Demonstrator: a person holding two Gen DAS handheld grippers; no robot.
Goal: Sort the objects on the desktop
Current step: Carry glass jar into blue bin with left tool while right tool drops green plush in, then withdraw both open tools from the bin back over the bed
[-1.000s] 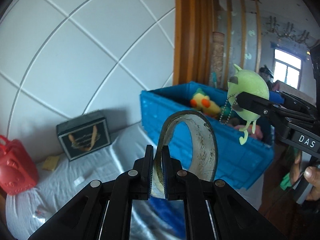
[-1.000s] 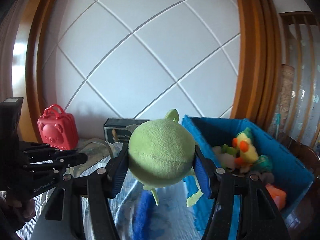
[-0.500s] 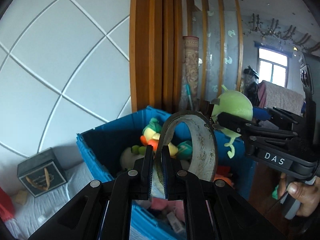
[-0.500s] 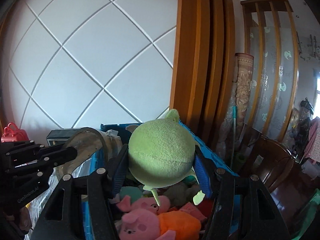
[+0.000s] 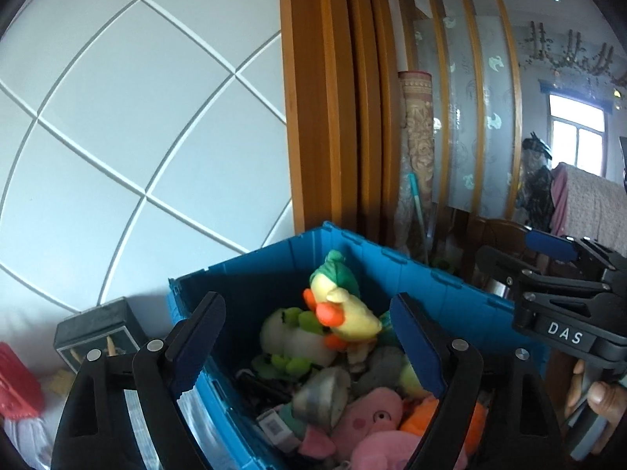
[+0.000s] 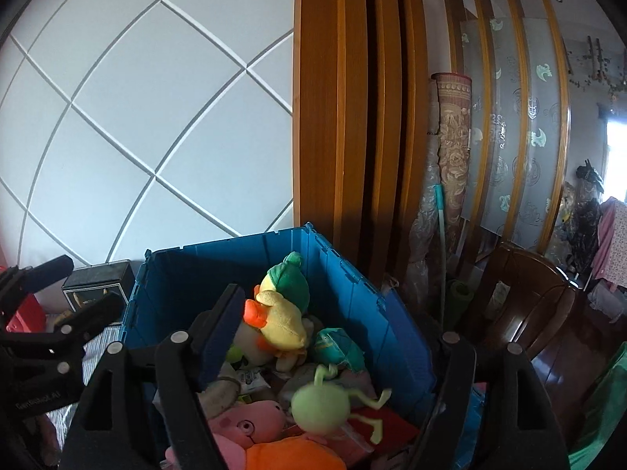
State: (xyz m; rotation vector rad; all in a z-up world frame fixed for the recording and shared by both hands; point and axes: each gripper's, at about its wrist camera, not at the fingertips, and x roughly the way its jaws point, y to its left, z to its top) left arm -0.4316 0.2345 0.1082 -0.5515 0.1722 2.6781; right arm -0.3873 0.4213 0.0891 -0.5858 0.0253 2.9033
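Both held things have been let go since half a second ago: the left gripper (image 5: 309,337) and right gripper (image 6: 337,333) are now spread wide and empty. Inside the blue bin (image 6: 364,301), the green plush (image 6: 321,409) is seen blurred among toys, and the tape roll (image 5: 323,395) lies beside a pink pig (image 5: 372,415).

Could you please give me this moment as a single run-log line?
left hand-held gripper: open | right hand-held gripper: open | green plush: in blue bin | tape roll: in bin

White diamond-panelled wall (image 5: 117,137) beside wooden pillar (image 6: 352,117), bright window (image 5: 576,145)
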